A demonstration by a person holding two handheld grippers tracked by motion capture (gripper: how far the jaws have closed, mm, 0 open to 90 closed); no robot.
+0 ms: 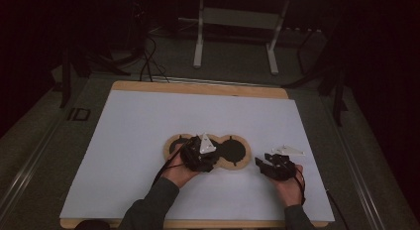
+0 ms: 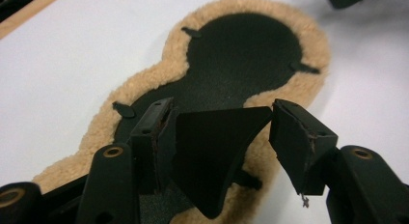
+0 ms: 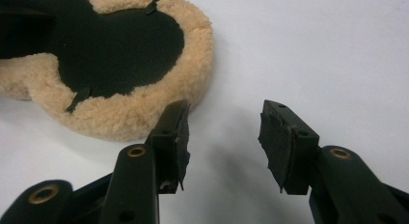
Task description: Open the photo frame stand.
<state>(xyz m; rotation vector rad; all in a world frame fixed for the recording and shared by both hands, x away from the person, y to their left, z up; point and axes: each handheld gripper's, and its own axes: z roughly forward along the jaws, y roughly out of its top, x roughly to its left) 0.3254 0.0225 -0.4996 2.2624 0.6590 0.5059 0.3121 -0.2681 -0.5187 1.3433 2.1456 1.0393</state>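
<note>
L claw [image 2: 222,132] open, black flap btwn jaws | fleece pad [image 2: 144,79] just beneath | R claw [image 3: 224,137] open, pad beside

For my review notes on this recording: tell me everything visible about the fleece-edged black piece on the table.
The flat black pad with tan fleece edging has a lobed outline of joined rounds and lies flat on the white table sheet. Small black tabs sit at its inner rim. A black triangular flap stands between the open left gripper jaws, beside one jaw; contact is unclear. The right gripper hovers open beside its edge.

Dim lab: white-topped table [image 1: 148,141], floor cables [image 1: 148,61], metal-legged bench [image 1: 235,36].
</note>
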